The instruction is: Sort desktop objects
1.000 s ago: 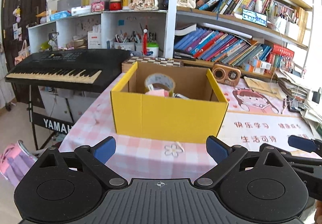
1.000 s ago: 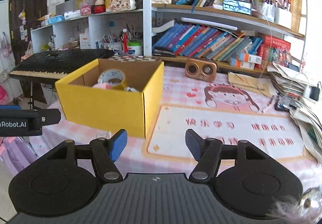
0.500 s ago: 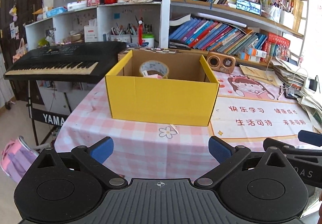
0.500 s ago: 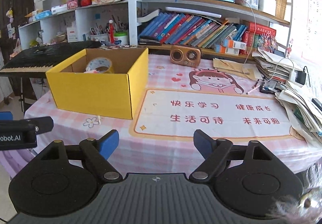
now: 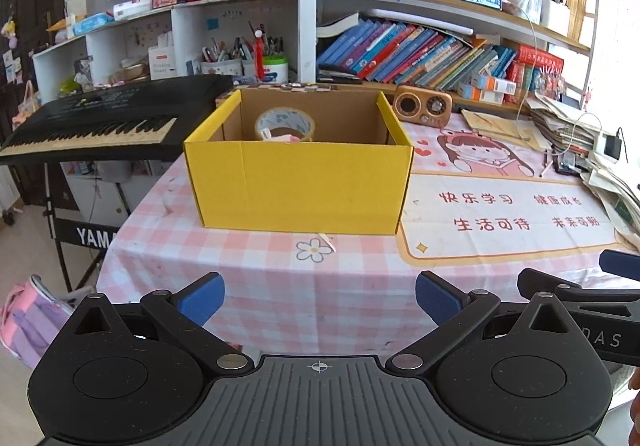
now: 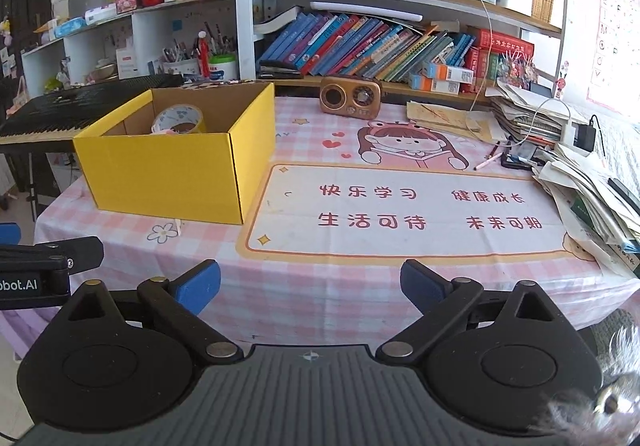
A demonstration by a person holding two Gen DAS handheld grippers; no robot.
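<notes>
The yellow box [image 5: 298, 185] sits on the counter [image 5: 248, 286], on the side near the black keyboard [image 5: 100, 121], and a roll of tape [image 5: 285, 123] and something small and pink are already inside it, so part of the tidying looks done. The left claw [image 5: 318, 296] is wide open with nothing in it. The right claw [image 6: 310, 282] is opening its jaws and nothing sits between them either. Both claws hang over the near edge of the counter, well apart from the box. What may be left to sort is at the far side: a little brown radio [image 6: 350, 95] near the back, a pen [image 6: 488, 161] lying by a dark flat thing, and a messy pile of papers [image 6: 592, 201] on the right edge. I cannot tell for sure which of these belong in the box. The counter wears a pink checked cloth with a flower on it, and a big mat [image 6: 400, 205] with a cartoon girl and red writing lies on top, mostly bare. Behind it stand shelves [image 5: 440, 49] packed with leaning books, pens in cups, a white purse and small toys. The room is bright, and a pink bag [image 5: 28, 314] rests on the floor at the left
</notes>
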